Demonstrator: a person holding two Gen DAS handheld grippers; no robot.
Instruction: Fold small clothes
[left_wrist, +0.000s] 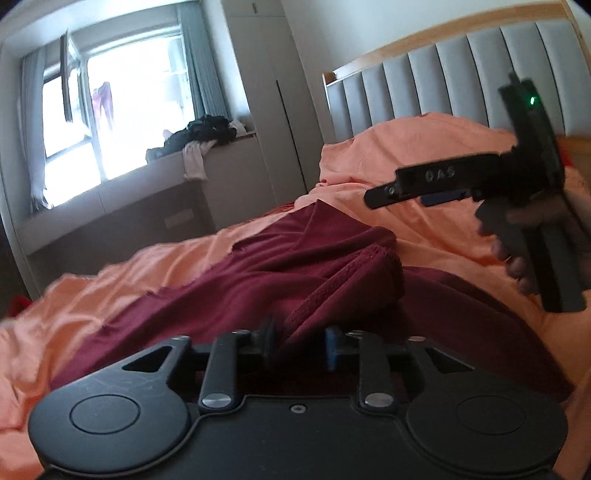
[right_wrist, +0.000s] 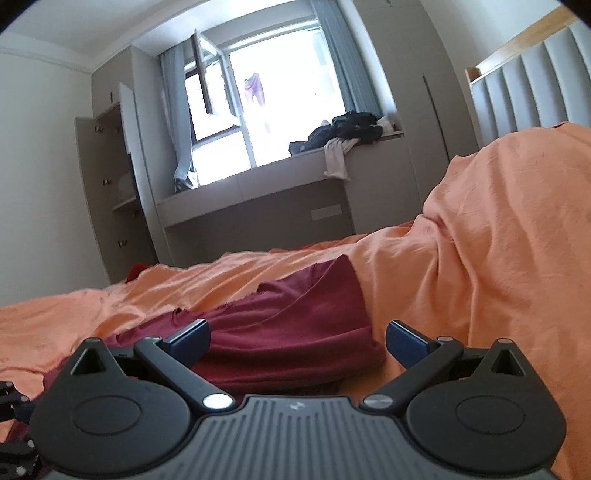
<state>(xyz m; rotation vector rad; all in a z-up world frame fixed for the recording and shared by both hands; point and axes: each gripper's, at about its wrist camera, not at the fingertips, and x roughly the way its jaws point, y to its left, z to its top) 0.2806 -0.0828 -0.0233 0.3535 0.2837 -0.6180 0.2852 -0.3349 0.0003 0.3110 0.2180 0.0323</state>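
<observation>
A dark red garment lies crumpled on the orange bed sheet. My left gripper is shut on a raised fold of the red garment, with the cloth pinched between its blue pads. The right gripper shows in the left wrist view, held in a hand above the bed at the right, its fingers pointing left and empty. In the right wrist view my right gripper is open, its blue pads wide apart, and the red garment lies beyond and below them.
An orange-covered pillow mound rises at the right. A grey padded headboard stands behind it. A window bench with a pile of dark clothes is across the room. A wardrobe stands at the left.
</observation>
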